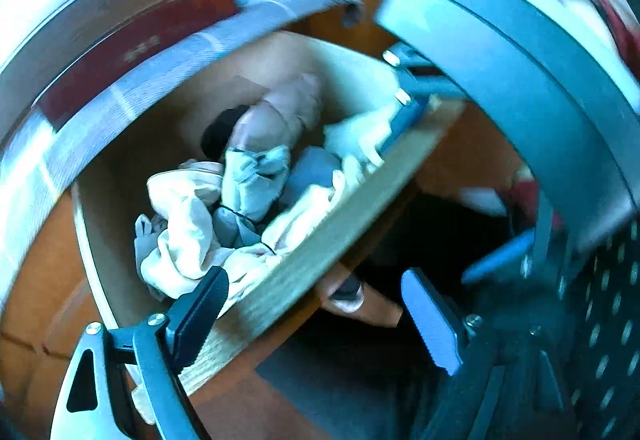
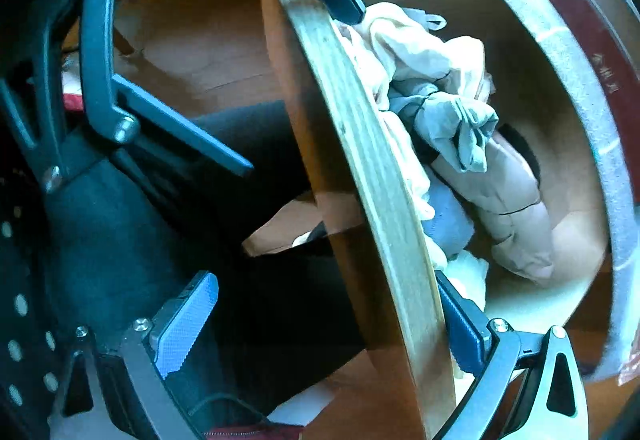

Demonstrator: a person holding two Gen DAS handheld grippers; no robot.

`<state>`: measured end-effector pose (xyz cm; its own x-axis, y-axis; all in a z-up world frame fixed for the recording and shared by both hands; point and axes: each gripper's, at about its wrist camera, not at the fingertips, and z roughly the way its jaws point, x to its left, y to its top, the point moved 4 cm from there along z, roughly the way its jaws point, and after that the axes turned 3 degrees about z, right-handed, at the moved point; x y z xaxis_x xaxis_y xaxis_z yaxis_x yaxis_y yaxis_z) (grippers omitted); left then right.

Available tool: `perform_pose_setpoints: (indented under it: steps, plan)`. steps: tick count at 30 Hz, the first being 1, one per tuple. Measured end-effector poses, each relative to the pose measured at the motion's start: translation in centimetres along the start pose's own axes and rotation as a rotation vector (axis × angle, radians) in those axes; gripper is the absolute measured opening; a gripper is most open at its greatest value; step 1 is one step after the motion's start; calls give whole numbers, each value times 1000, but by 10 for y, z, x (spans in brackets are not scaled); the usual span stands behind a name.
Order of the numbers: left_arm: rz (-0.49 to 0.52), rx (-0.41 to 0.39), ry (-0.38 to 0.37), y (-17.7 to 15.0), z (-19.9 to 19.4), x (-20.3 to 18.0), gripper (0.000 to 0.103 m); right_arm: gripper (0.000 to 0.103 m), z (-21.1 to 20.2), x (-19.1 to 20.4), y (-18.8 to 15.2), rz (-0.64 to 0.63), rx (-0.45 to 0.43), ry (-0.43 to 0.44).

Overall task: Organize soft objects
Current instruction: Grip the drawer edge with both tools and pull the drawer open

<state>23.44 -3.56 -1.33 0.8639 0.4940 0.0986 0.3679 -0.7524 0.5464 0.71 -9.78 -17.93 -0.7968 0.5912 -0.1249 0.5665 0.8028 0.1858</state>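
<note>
Wooden box [image 1: 320, 232] holds our soft clothes [image 1: 224, 208]. Our left gripper [image 1: 316, 316] gapes empty over its wall. Only the right view shows our right gripper [image 2: 328, 324] astride that wall, seemingly wide and unclamped.

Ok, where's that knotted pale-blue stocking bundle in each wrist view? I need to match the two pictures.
Left wrist: the knotted pale-blue bundle lies near picture centre, inside the wooden drawer, on the cream fabrics.
Right wrist: the bundle sits right of centre, just past the drawer's front edge.
Shared landmark: the long beige stocking roll lying right beside it.
</note>
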Motion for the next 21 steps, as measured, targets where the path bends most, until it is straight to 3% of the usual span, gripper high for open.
perform_pose_setpoints:
  steps: [5,8,11,18,21]
  plan:
    - [-53,-22,108,6,4,7,84,103,-10,-9,5,117,-95,36]
    - [-124,-47,99,15,6,21,86,103,-7,-14,9,173,-96,18]
    - [-112,-61,147,20,-1,21,87,103,7,-21,15,262,-81,31]
    - [-121,-78,133,28,-15,40,87,103,13,-9,21,206,-42,-45]
    - [-126,-75,117,32,-21,41,87,103,11,-8,22,202,-44,-30]
